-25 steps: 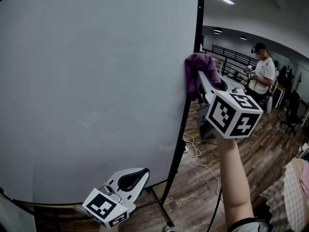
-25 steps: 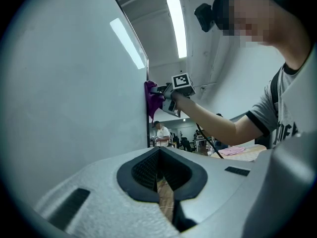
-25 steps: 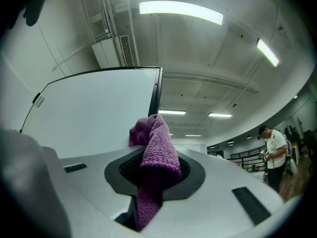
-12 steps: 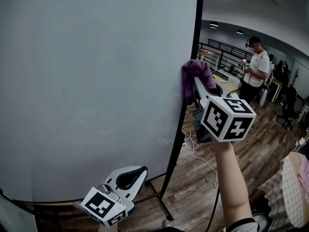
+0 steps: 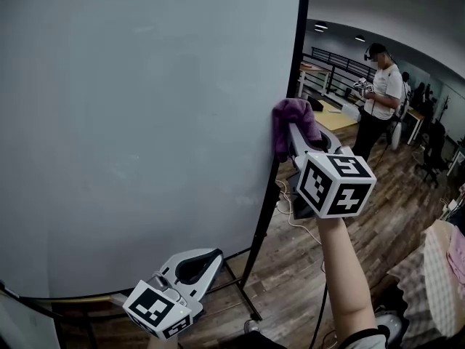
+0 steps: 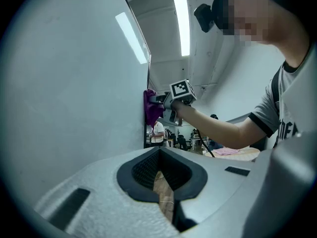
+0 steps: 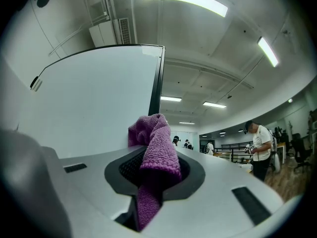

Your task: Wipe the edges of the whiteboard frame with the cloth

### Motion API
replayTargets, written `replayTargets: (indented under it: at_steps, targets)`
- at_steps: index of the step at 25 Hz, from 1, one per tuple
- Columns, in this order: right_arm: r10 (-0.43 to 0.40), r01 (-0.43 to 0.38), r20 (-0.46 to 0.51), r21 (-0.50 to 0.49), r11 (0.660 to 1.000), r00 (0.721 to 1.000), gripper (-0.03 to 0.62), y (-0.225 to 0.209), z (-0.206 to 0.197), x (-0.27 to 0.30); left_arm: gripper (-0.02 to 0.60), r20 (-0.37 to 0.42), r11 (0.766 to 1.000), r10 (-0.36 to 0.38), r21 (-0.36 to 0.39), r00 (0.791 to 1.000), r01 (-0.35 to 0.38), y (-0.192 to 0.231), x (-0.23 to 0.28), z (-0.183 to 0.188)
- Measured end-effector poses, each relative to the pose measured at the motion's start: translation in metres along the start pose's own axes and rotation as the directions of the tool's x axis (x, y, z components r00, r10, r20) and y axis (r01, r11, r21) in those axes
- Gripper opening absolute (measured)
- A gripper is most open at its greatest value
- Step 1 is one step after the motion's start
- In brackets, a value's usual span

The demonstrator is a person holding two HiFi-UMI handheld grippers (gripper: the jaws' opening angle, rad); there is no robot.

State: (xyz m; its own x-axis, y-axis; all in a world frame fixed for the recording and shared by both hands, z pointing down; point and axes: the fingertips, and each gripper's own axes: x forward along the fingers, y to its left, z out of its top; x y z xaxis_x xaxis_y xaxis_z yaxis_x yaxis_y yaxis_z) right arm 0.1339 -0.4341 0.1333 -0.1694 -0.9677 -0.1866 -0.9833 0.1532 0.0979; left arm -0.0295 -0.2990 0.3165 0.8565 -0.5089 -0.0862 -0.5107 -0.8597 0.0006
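The whiteboard (image 5: 138,122) fills the left of the head view, its black frame edge (image 5: 296,49) running down the right side. A purple cloth (image 5: 290,124) is pressed against that edge about halfway up. My right gripper (image 5: 292,135) is shut on it, the marker cube behind it. In the right gripper view the cloth (image 7: 156,148) bunches out of the shut jaws of the right gripper (image 7: 148,207), beside the frame (image 7: 156,78). My left gripper (image 5: 207,262) hangs low near the board's bottom, shut and holding nothing. The left gripper view looks up at the cloth (image 6: 151,110).
A person (image 5: 378,86) stands at the back right, holding grippers of their own. White cables (image 5: 290,217) trail over the wooden floor past the board's stand leg (image 5: 251,315). Desks and a black railing lie beyond. A checked fabric (image 5: 436,282) shows at the lower right.
My right gripper has slid the purple cloth a little way down the board's right frame edge. The left gripper has stayed where it was.
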Motion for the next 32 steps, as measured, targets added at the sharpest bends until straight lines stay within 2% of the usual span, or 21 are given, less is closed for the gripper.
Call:
replayTargets:
  at_steps: [32]
  targets:
    - [-0.016, 0.028, -0.206, 0.055, 0.998, 0.978, 0.063, 0.013, -0.119, -0.025, 0.017, -0.052, 0.999, 0.013, -0.052, 0.999, -0.016, -0.020, -0.026, -0.031]
